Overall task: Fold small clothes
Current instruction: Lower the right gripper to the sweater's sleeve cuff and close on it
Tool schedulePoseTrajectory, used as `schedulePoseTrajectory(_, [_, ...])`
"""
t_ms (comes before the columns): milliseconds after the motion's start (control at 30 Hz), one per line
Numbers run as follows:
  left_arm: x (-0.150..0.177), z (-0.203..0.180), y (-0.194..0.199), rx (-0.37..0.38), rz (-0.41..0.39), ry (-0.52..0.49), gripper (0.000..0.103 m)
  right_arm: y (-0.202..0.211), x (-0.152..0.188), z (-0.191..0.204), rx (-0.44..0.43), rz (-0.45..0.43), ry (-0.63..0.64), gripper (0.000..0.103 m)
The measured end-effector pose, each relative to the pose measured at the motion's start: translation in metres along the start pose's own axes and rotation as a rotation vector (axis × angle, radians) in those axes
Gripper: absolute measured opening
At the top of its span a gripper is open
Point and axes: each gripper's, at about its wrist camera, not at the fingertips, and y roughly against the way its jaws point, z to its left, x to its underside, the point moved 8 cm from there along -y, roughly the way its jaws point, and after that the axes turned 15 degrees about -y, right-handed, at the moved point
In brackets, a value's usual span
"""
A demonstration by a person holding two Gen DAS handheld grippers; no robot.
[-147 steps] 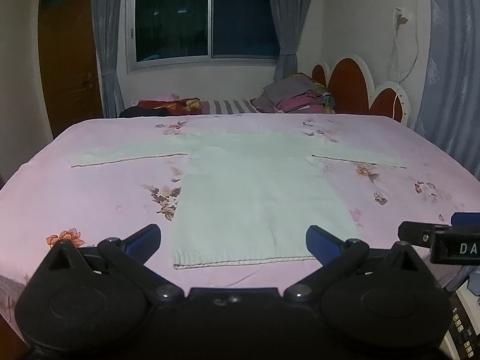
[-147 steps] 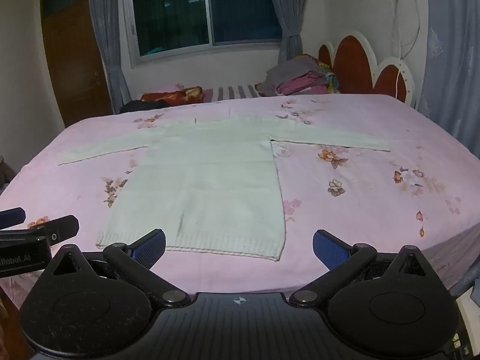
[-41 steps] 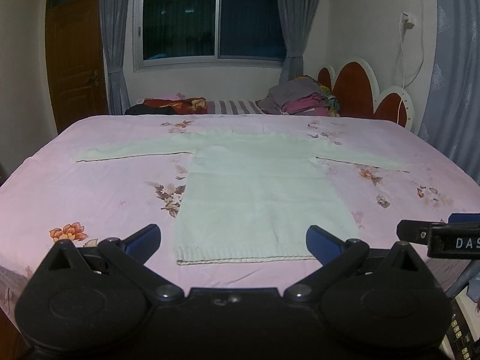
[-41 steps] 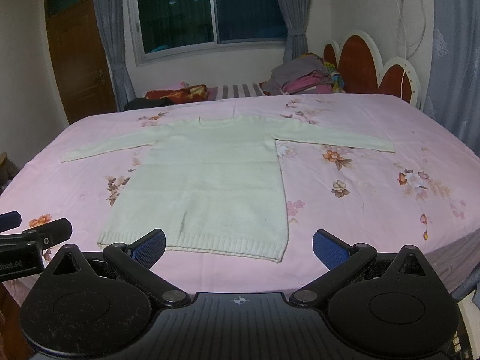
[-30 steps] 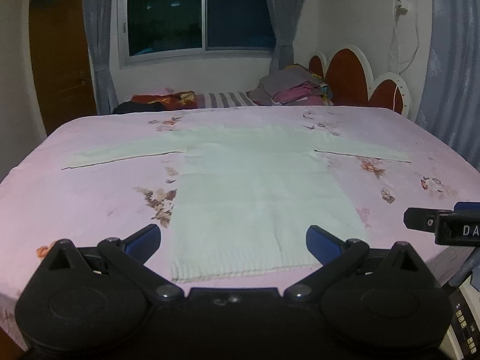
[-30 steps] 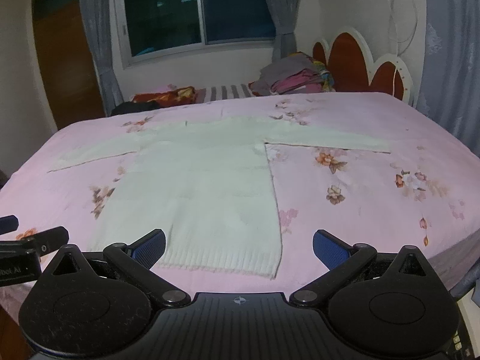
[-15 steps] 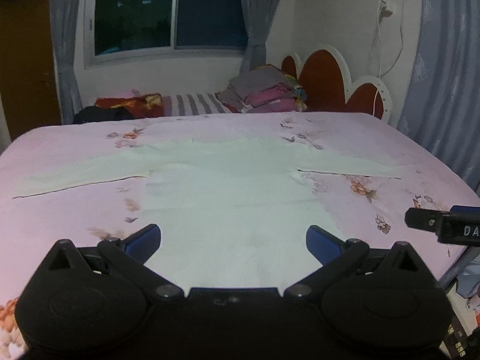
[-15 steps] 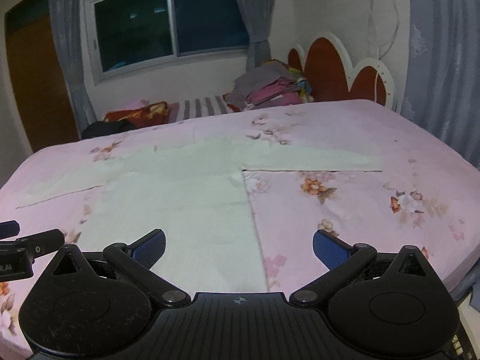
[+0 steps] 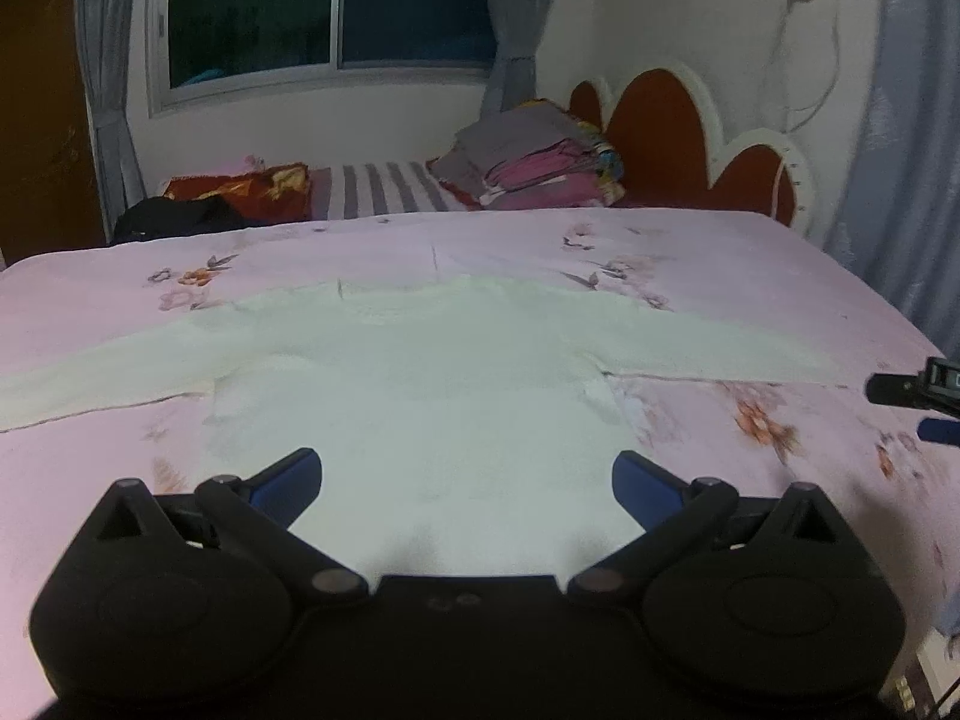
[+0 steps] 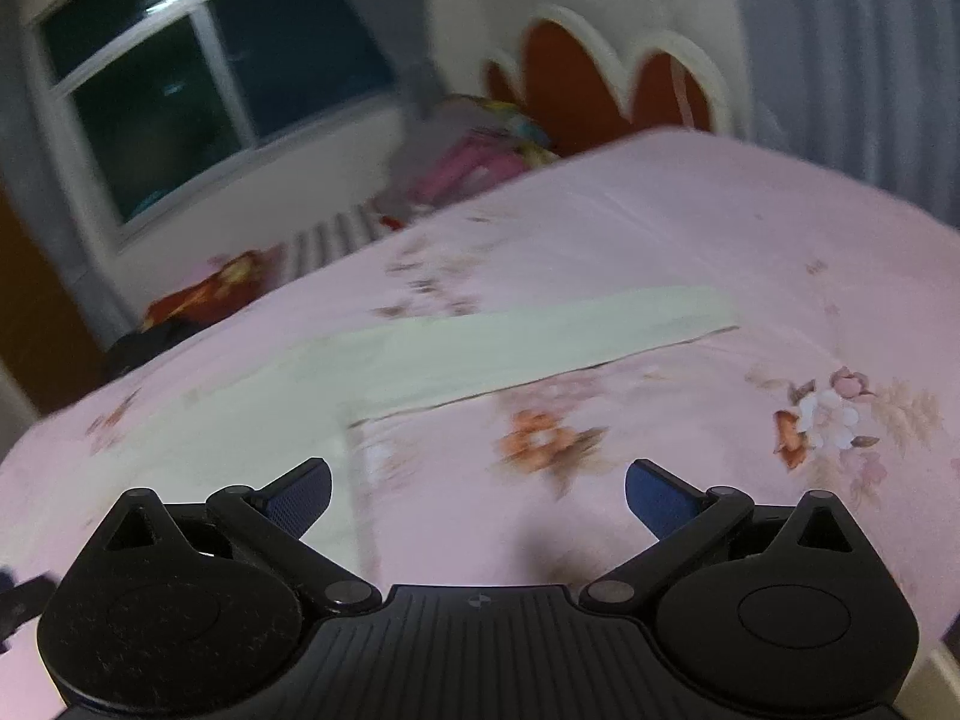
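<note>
On pink bedsheet (image 9: 690, 264): one pale sweater (image 9: 420, 384); two gaping tools, left tool (image 9: 467, 477), right tool (image 10: 478, 491)

The sweater's (image 9: 420, 396) hem is hidden behind the left claw (image 9: 467, 474), seemingly.

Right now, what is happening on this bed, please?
A person holds two grippers over a pale sweater spread flat on the pink floral bed, sleeves out. The left gripper hangs above the sweater body, the right gripper points toward the right sleeve. Both have their jaws open and hold nothing. No fold is made yet.
</note>
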Motion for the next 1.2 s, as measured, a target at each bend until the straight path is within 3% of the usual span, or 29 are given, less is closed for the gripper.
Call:
schedulePoseTrajectory(167, [-0.032, -0.016, -0.05, -0.037, 0.05, 0.0, 0.103, -0.055, -0.059, -0.059, 0.06, -0.023, -0.097, 0.102])
schedulePoseTrajectory(200, [-0.035, -0.019, -0.057, -0.041, 0.058, 0.001, 0.103, -0.063, -0.068, -0.068, 0.076, -0.033, -0.11, 0.072])
schedulePoseTrajectory(233, [-0.039, -0.021, -0.065, -0.047, 0.066, 0.002, 0.103, -0.072, -0.076, -0.077, 0.094, -0.041, -0.119, 0.052])
schedulePoseTrajectory(267, [-0.043, -0.024, -0.072, -0.05, 0.076, 0.001, 0.103, -0.081, -0.082, -0.089, 0.131, -0.038, -0.135, 0.039])
schedulePoseTrajectory(633, [-0.046, -0.032, -0.121, -0.106, 0.189, -0.011, 0.103, -0.147, -0.109, -0.156, 0.118, 0.0, -0.315, 0.039])
schedulePoseTrajectory(967, [-0.047, -0.018, -0.143, -0.134, 0.246, 0.025, 0.103, -0.165, -0.121, -0.183, 0.084, 0.009, -0.418, 0.039])
schedulePoseTrajectory(1200, [-0.036, 0.005, -0.134, -0.156, 0.247, 0.063, 0.103, -0.166, -0.121, -0.177, 0.13, -0.023, -0.364, 0.039])
